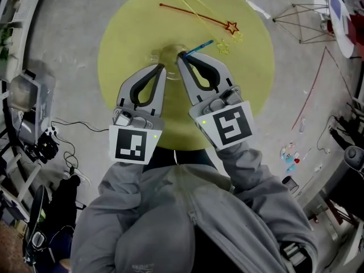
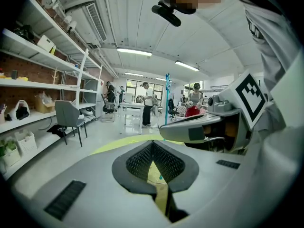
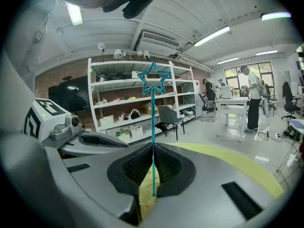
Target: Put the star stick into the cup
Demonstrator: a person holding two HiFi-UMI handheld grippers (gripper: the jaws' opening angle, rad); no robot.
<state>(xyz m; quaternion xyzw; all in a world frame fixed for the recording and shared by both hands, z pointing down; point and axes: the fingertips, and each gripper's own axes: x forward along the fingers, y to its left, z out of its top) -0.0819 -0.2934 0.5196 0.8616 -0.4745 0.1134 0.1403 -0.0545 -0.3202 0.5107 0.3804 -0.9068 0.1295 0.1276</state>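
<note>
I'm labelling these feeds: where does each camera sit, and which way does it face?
Head view: on the person's head, looking steeply down at the yellow table, cup, left gripper and right gripper; grey sleeves show.
Left gripper view: on the left gripper, facing outward along its shut jaws; the right gripper shows at right.
Right gripper view: on the right gripper, facing shelves along jaws shut on the blue star stick; the left gripper shows at left.
Shared: all three show that stick.

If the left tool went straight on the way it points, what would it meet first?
Probably the clear cup, standing just beyond the left tool and its shut tips on the yellow table; depth is unclear from the head view.
</note>
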